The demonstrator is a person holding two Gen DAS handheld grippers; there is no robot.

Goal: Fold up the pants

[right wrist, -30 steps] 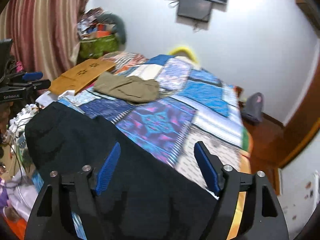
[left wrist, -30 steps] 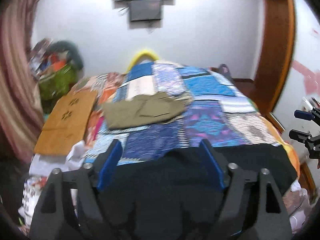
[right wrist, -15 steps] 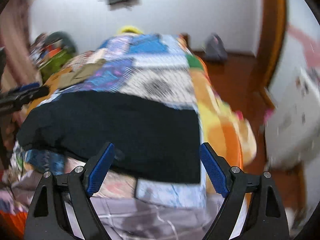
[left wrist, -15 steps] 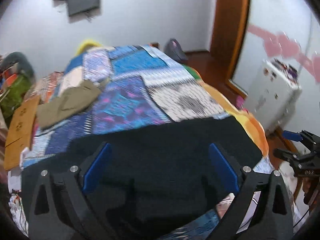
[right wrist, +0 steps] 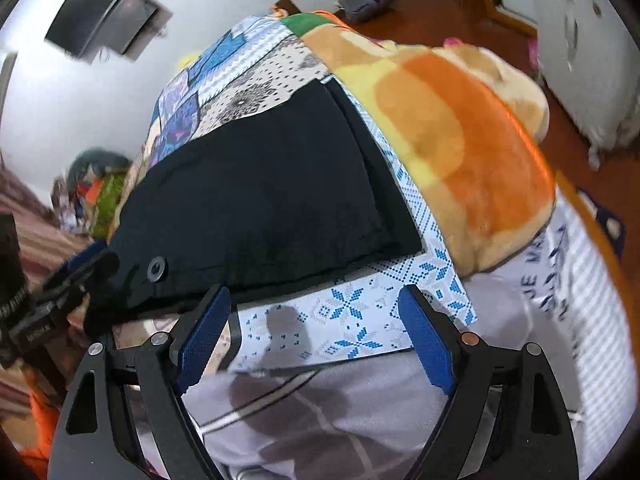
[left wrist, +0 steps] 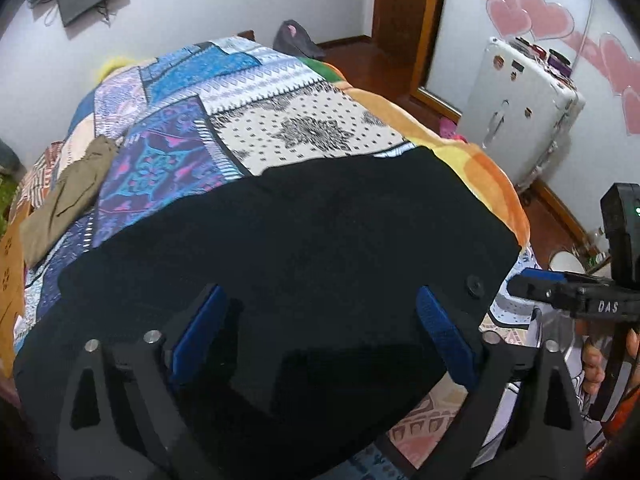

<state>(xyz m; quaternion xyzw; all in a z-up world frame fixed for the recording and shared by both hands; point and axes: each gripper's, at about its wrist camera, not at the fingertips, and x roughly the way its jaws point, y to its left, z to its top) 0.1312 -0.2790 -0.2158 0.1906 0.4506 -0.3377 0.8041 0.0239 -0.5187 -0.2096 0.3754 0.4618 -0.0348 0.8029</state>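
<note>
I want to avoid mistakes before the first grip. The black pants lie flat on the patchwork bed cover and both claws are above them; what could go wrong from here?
1. The left claw, its jaws closing over the black cloth pants, may also pinch the patchwork bed cover.
2. The right claw hangs past the pants' edge, so it may catch only the cover.
3. The pants' near end sits at the bed edge and may slide off.

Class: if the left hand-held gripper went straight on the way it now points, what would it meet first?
Most likely the black pants spread on the patchwork bedspread. The left hand-held gripper, jaws closing but nothing pinched, frames that dark cloth near its button; depth is uncertain.
</note>
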